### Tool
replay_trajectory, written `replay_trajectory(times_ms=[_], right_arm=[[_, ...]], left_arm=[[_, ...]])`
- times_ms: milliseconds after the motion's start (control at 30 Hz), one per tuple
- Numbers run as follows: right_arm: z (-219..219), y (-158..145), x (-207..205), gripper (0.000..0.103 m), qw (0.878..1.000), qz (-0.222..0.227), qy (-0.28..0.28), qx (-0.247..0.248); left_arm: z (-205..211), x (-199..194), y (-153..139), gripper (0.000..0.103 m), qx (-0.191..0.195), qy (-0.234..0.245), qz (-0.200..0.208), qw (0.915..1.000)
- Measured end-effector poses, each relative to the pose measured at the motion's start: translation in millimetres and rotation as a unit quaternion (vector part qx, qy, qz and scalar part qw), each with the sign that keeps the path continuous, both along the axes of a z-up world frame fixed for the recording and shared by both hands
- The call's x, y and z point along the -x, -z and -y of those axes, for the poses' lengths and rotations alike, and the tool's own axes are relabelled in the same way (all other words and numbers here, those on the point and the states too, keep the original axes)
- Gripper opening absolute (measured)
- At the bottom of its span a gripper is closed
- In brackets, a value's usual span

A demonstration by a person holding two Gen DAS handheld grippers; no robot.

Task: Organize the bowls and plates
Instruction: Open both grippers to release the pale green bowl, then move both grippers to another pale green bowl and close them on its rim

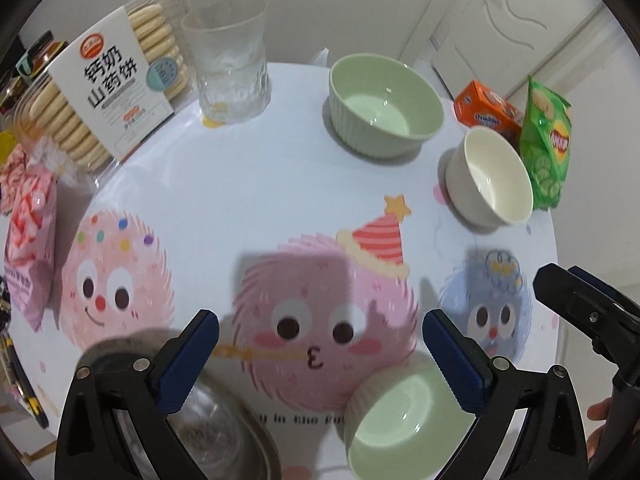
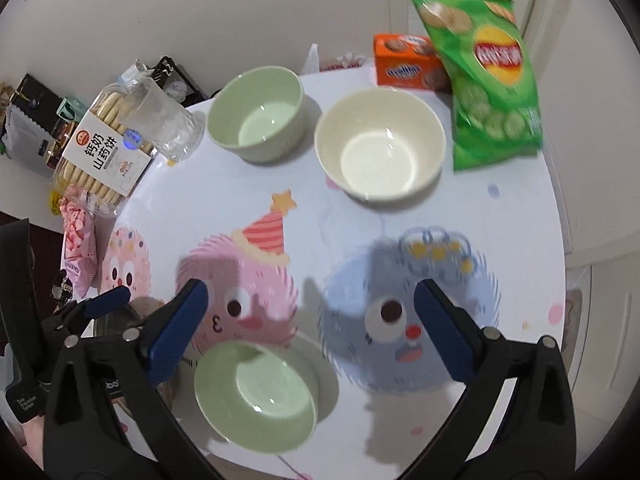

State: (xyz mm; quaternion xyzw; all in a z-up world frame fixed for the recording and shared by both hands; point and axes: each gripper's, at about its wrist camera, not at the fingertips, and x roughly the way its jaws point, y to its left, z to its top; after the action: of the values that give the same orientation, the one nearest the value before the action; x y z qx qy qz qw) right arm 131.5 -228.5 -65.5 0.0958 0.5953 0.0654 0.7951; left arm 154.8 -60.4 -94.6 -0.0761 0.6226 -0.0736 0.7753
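Three bowls stand on the cartoon-print round table. A ribbed green bowl sits at the far side, with a white bowl to its right. A second green bowl is near the front edge, and a metal bowl lies to its left, partly hidden by my fingers. My left gripper hangs open above the pink character and holds nothing. My right gripper is also open and empty, above the near green bowl. The far green bowl and the white bowl stand beyond it.
A biscuit box and a glass tumbler stand at the back left. An orange box and a green crisp bag are at the back right. Pink snack packets lie at the left edge.
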Motion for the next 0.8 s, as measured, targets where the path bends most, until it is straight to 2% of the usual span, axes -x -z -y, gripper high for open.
replay_trajectory(times_ms=[233,367,800], right_arm=[[-1.6,-5.1,-49.4,0.102,1.0,0.002,-0.001,-0.013],[-3.1,-4.5,-80.9,0.102,1.0,0.0,-0.009,-0.015],[-16.5,20.2,-158.6,0.102,0.998,-0.022,-0.054,0.004]], left_arm=[[-0.9,-37.3,5.3,0.103,0.013,-0.013,-0.01,0.9998],[-4.6,-61.7,11.7,0.103,0.025,-0.036,-0.019,0.9988],[-2.4,-124.7,35.9,0.103,0.031,-0.093,-0.042,0.9943]])
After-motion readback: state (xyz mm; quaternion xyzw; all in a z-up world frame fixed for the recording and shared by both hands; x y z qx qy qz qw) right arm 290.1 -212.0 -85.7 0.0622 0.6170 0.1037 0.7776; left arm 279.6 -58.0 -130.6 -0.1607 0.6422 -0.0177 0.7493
